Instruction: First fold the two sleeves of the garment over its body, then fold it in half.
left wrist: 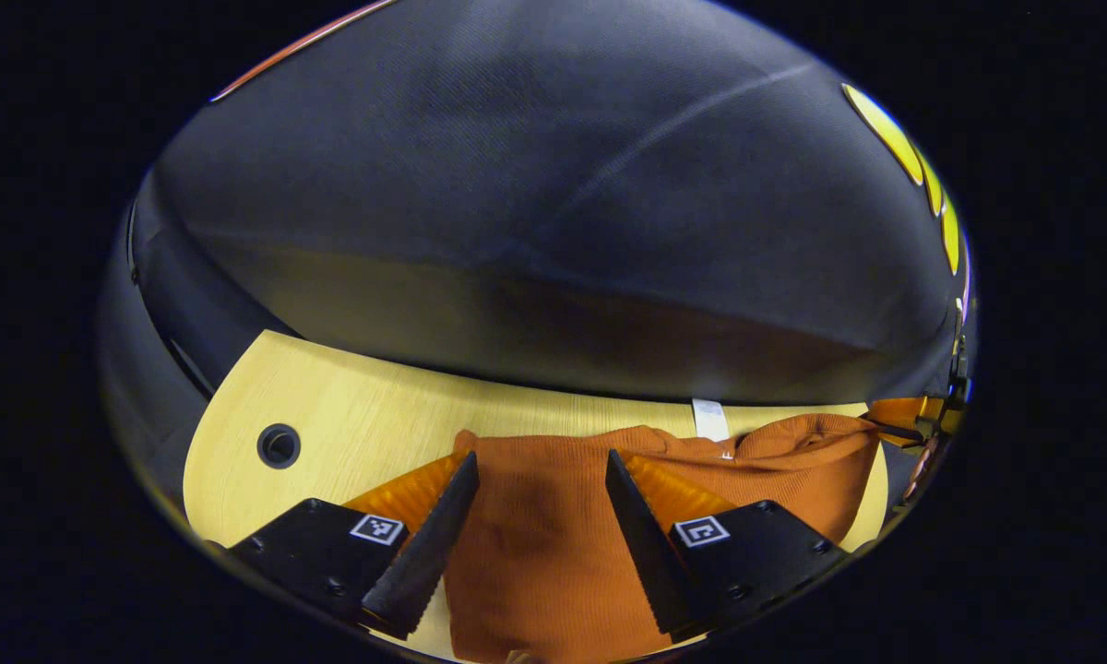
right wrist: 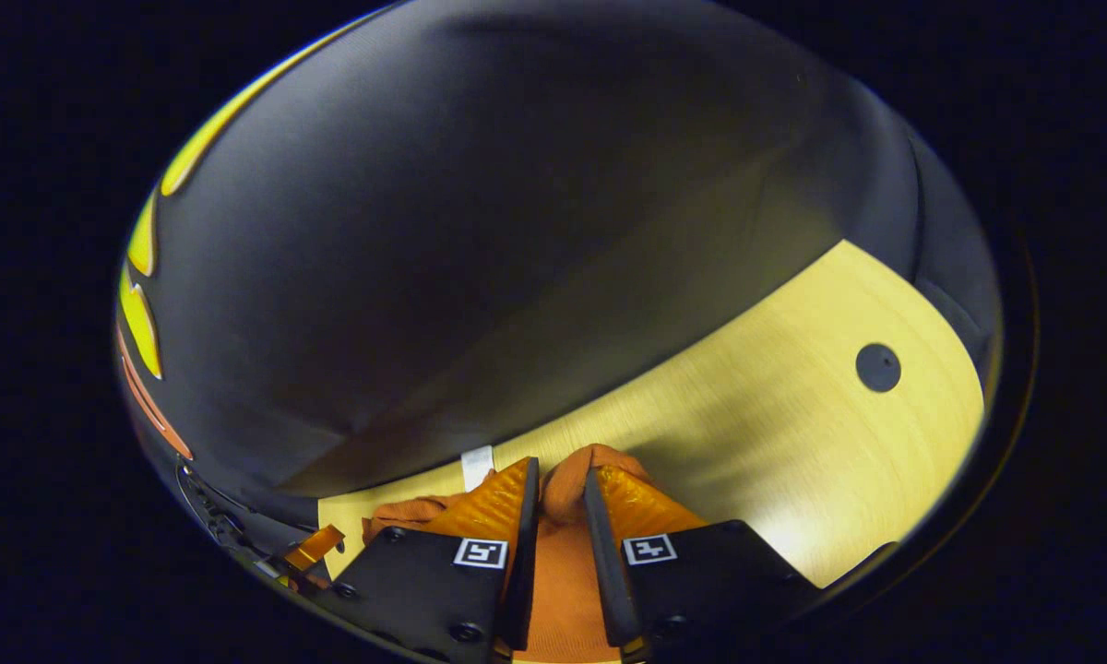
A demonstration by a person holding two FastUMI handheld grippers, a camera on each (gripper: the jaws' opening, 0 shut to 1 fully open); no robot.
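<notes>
A rust-orange knit garment (left wrist: pixel 535 544) lies on the light wooden table (left wrist: pixel 351 415). My left gripper (left wrist: pixel 540 461) stands open over it, fingers wide apart, with cloth lying flat between and below them. A lumpy fold of the garment reaches to the right, where part of the other gripper (left wrist: pixel 918 415) shows at the edge. In the right gripper view, my right gripper (right wrist: pixel 561 480) is shut on a raised bunch of the garment (right wrist: pixel 567 489), with both fingers pressing the cloth. More of the garment (right wrist: pixel 415 512) lies to its left.
A small white tag (left wrist: pixel 710 420) sits at the table's far edge by the garment, also seen as the tag (right wrist: pixel 477 466). The table has a round cable hole (left wrist: pixel 279 445), and another hole (right wrist: pixel 878 367) on bare wood (right wrist: pixel 775 433) to the right. The black booth wall (left wrist: pixel 553 212) rises right behind.
</notes>
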